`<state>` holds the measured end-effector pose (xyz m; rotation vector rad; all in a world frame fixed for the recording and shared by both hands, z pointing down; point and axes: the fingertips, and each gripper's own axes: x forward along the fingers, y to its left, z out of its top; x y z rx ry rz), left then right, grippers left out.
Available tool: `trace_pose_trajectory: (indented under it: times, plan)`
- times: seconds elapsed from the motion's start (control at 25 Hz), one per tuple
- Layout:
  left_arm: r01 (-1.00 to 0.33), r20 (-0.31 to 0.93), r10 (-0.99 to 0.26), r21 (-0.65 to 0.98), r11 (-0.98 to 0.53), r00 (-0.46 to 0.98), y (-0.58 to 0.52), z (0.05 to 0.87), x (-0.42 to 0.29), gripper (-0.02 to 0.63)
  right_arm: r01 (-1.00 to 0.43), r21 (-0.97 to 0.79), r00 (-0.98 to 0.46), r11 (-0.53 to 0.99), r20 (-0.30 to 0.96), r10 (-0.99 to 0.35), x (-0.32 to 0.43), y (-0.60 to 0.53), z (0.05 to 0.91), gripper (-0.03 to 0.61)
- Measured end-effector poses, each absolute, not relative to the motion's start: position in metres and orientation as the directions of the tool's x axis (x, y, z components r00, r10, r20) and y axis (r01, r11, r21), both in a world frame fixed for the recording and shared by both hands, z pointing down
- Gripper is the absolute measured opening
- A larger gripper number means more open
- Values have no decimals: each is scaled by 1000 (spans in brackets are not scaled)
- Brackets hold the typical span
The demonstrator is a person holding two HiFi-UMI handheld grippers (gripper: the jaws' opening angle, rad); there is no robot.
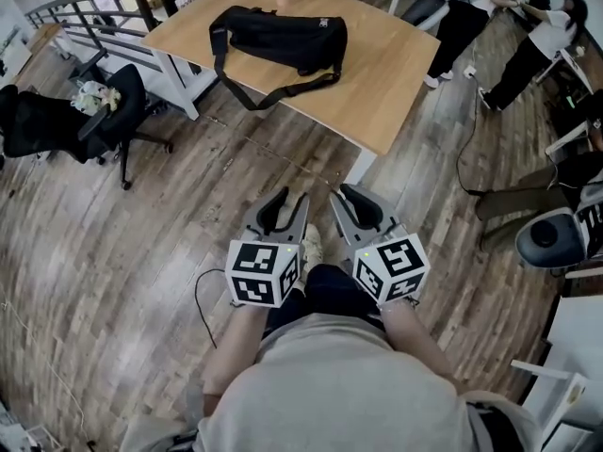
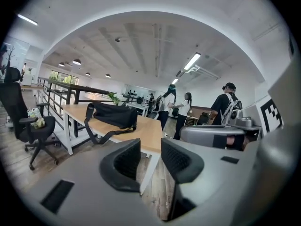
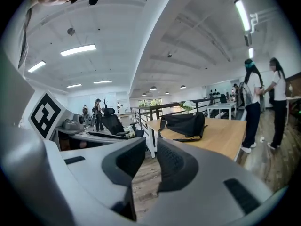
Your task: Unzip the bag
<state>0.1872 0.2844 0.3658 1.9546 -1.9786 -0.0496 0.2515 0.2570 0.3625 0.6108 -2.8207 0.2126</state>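
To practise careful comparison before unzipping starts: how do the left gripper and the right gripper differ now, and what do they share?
The left gripper has its jaws wider apart than the right gripper. The left gripper view shows the bag up-left of its jaws; the right gripper view shows it up-right. Both are open, empty, and held over the floor, short of the table.

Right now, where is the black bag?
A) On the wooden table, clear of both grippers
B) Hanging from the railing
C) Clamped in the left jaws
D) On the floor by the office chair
A: the black bag lies on the wooden table, while the left gripper and right gripper are over the floor short of it, jaws apart and empty.
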Motion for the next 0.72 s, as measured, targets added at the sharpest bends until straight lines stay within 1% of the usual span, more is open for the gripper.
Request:
trace_pose_trajectory:
  times: [0.12,0.44,0.72]
  plan:
    - [-965,241,-970,260,44,21,270,369,174,129,-419,-113,-886,901,267,-379,237,239,365,86]
    - [-968,253,-968,245,58,5,207,365,130,129,-375,-99,-906,922,252,-341,186,174,363,91]
    - [-969,273,-958,203,141,-82,146,364,83,129,-309,-61,-924,949,256,-285,138,116,359,106]
